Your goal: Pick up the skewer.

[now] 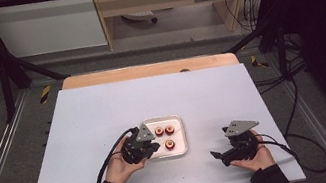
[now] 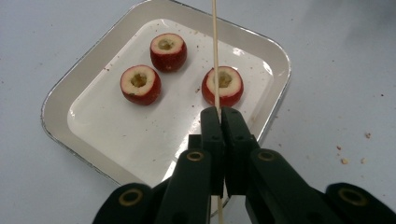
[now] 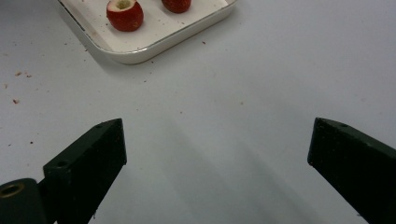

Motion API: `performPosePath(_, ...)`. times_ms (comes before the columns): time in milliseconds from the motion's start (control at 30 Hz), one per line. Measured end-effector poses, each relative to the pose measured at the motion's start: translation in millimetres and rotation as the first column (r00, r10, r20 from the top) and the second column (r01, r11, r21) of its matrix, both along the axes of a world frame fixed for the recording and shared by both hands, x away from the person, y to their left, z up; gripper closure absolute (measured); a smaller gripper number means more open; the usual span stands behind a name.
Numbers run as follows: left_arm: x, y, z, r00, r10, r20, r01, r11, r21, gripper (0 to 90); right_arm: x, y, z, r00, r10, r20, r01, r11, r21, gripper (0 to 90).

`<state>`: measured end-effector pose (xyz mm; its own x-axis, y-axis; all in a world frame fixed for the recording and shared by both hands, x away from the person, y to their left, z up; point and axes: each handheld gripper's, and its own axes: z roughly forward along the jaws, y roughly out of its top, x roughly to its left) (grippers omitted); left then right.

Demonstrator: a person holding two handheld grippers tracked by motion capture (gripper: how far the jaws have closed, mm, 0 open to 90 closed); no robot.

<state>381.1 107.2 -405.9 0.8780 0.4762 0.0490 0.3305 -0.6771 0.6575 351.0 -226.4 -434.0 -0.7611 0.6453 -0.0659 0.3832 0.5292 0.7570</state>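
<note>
L gripper [image 2: 218, 114] clamps thin skewer [image 2: 215, 51] over tray [image 2: 56, 107]; skewer ends cut off. R gripper [image 3: 217, 149] wide, empty.

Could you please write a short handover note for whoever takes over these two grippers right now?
Left gripper: shut on a thin wooden skewer, above the tray.
Right gripper: open, empty, over bare white table to the right of the tray.
Things: three cored red fruit pieces sit cut side up in the white rectangular tray.
Done: skewer picked up.
Left: no piece is on the skewer yet; probably thread all three, perhaps starting with the nearest one.
</note>
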Motion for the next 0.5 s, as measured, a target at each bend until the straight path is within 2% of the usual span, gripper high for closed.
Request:
performPosePath(33, -1.0, -0.7, 1.3, 1.0, -0.002, -0.002, 0.002, 1.0, 0.0, 88.7, 0.0, 0.0, 0.0, 1.0, 0.0, 0.0, 0.0, 1.0, 0.0, 6.3)
performPosePath(167, -5.0, -6.1, 6.0, 0.9999, -0.016, 0.0, 0.016, 0.9999, 0.005, 88.7, -2.4, 11.7, 4.3, 0.998, 0.047, 0.042, -0.044, 0.9966, -0.07, 8.2)
performPosePath(300, -8.6, -14.4, 10.7, 0.9993, -0.037, 0.004, 0.037, 0.9992, 0.015, 88.7, -4.4, 20.7, 6.8, 0.9932, 0.09, 0.074, -0.08, 0.9889, -0.126, 10.5)
performPosePath(333, -9.5, -16.8, 11.8, 0.9991, -0.042, 0.008, 0.042, 0.9989, 0.022, 88.7, -4.4, 20.7, 6.8, 0.9932, 0.09, 0.074, -0.08, 0.9889, -0.126, 10.5)
performPosePath(400, -11.3, -24.5, 14.4, 0.9986, -0.053, 0.007, 0.053, 0.998, 0.034, 88.7, -5.4, 26.8, 7.9, 0.985, 0.132, 0.111, -0.111, 0.9771, -0.182, 12.7)
performPosePath(500, -12.4, -30.1, 16.1, 0.998, -0.064, 0.006, 0.063, 0.9972, 0.04, 88.7, -7.9, 31.3, 10.0, 0.9727, 0.176, 0.151, -0.139, 0.963, -0.231, 15.9)
